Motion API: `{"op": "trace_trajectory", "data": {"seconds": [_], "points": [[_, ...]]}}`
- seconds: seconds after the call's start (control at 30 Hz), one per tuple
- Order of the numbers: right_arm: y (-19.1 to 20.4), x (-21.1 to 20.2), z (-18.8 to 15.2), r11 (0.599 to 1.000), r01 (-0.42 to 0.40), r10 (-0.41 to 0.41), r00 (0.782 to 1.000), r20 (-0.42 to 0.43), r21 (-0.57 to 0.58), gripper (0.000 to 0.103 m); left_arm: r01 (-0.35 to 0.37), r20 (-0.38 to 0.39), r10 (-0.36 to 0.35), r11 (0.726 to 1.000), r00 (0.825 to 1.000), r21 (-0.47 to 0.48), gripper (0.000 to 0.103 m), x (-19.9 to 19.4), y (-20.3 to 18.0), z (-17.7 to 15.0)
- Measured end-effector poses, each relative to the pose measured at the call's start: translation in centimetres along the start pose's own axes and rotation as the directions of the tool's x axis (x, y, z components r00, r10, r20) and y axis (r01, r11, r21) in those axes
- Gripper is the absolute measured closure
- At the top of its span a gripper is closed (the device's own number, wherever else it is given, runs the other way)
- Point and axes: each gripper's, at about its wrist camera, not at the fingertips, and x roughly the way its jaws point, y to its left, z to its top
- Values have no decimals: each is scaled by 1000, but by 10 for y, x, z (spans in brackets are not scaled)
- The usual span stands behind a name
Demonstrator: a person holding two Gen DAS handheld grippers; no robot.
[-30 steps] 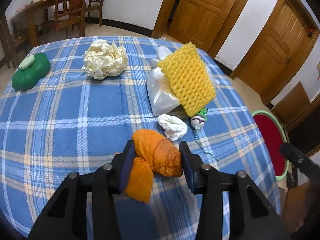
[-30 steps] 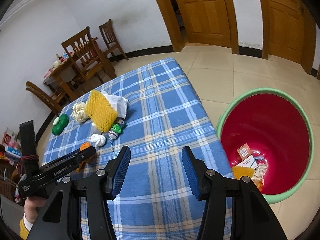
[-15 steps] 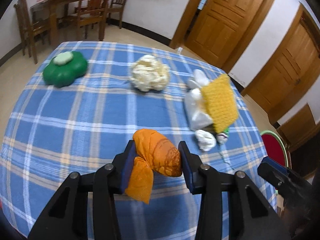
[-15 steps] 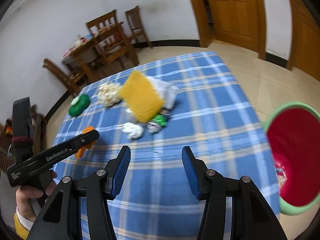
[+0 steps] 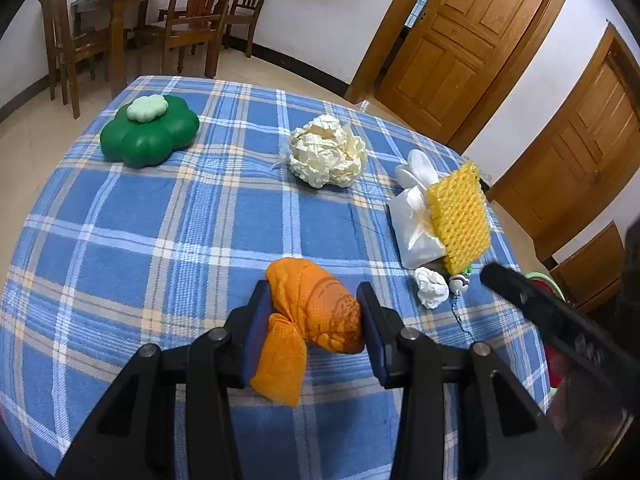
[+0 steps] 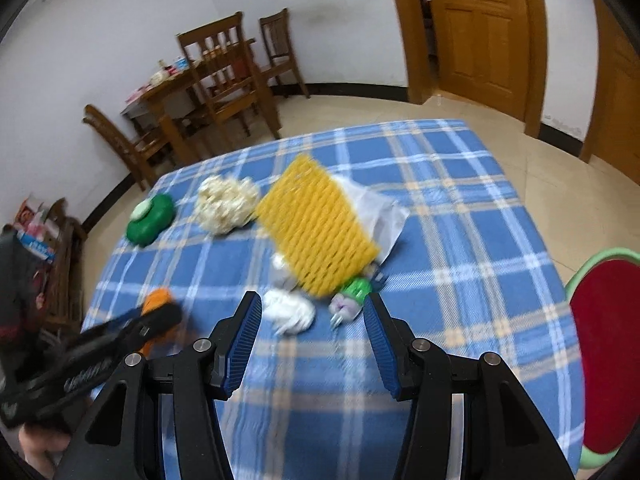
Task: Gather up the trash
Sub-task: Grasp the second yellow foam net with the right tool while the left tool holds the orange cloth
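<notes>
My left gripper (image 5: 314, 312) is shut on a crumpled orange net bag (image 5: 316, 312) and holds it above the blue plaid table (image 5: 160, 264). The bag also shows in the right wrist view (image 6: 158, 300). My right gripper (image 6: 312, 328) is open and empty, above the table, with a small white paper wad (image 6: 290, 312) just beyond its tips. On the table lie a yellow foam net (image 5: 460, 216), a white plastic bag (image 5: 412, 228), a crumpled cream paper ball (image 5: 326, 156) and a small white wad (image 5: 430, 288).
A green flower-shaped box (image 5: 150, 132) sits at the table's far left. A small green and white toy (image 6: 352, 296) lies by the foam net. A red bin with a green rim (image 6: 600, 344) stands on the floor at the right. Wooden chairs (image 5: 180, 20) stand behind.
The left gripper has risen and swung left with the orange bag. The right gripper has turned from the bin toward the trash on the table and come closer to the white wad.
</notes>
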Motion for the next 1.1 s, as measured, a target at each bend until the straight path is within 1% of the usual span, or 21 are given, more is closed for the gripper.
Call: {"op": "trace_trajectory", "data": {"seconds": [0.13, 0.33, 0.37, 0.4, 0.43, 0.47, 0.53, 0.63, 0.87, 1.1], "points": [[-10, 12, 14, 999, 22, -22, 1000, 8, 36, 49, 5, -5, -5, 1000, 1000, 6, 60, 2, -1, -1], [-16, 35, 26, 997, 5, -3, 1000, -22, 76, 50, 10, -12, -10, 1000, 1000, 11, 60, 5, -4, -3], [-16, 37, 26, 996, -5, 8, 1000, -30, 84, 63, 9, -14, -9, 1000, 1000, 12, 60, 5, -5, -3], [-16, 38, 26, 996, -13, 17, 999, -36, 88, 74, 10, -15, -10, 1000, 1000, 12, 60, 5, -5, -3], [-16, 39, 25, 995, -23, 27, 999, -41, 92, 77, 10, -15, -10, 1000, 1000, 13, 60, 6, -5, -3], [-16, 38, 24, 995, -34, 37, 999, -40, 90, 86, 10, -15, -10, 1000, 1000, 13, 60, 6, -5, -3], [-14, 33, 21, 996, -40, 42, 999, -27, 76, 90, 11, -15, -11, 1000, 1000, 12, 60, 6, -4, -3], [-12, 19, 15, 996, -60, 60, 998, 4, 60, 92, 13, -15, -12, 1000, 1000, 11, 60, 5, -4, -3], [-14, -14, 3, 992, -107, 104, 993, 49, 64, 92, 23, 0, -23, 1000, 1000, 20, 60, -3, -11, -4], [-23, -50, -9, 991, -108, 100, 990, 96, 75, 92, 46, 14, -47, 998, 999, 38, 60, -18, -25, -6]]}}
